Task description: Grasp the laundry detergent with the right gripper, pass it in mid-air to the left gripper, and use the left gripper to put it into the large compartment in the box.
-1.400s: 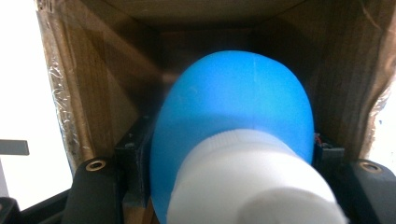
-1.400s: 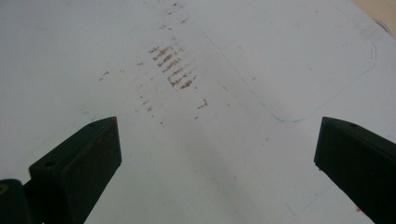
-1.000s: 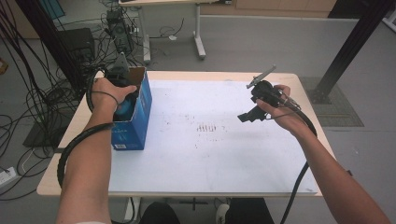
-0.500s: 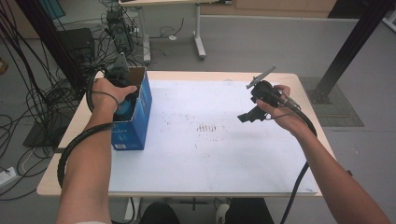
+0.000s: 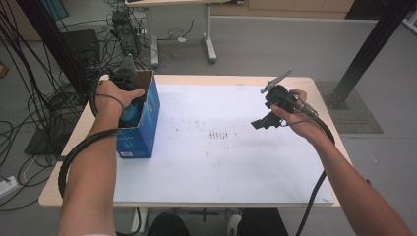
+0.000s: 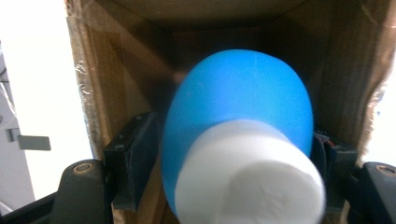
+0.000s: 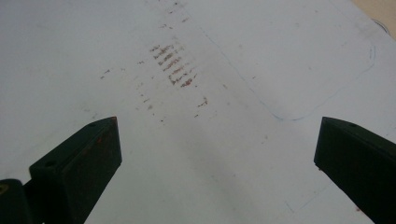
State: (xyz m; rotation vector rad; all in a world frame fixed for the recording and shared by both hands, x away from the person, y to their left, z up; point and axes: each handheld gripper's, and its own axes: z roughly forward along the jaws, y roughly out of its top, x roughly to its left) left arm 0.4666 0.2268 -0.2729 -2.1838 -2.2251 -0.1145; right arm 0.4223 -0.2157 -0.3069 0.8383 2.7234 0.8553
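White table (image 5: 236, 167) under me. Left gripper (image 6: 224, 186) inside box (image 5: 147, 118) at left edge, jaws just opening around blue bottle (image 6: 243, 107); I'm easing out straight, avoiding walls. Right gripper (image 7: 217, 154) idling open.

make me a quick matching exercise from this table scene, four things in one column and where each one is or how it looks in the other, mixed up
Things:
1. blue bottle
2. blue box
3. right gripper
4. reddish marks

Descriptions:
A. open, nothing between its fingers
B. stands at the table's left edge
C. white cap, inside the cardboard box
D. smeared on the white sheet mid-table

Pairs: 1-C, 2-B, 3-A, 4-D
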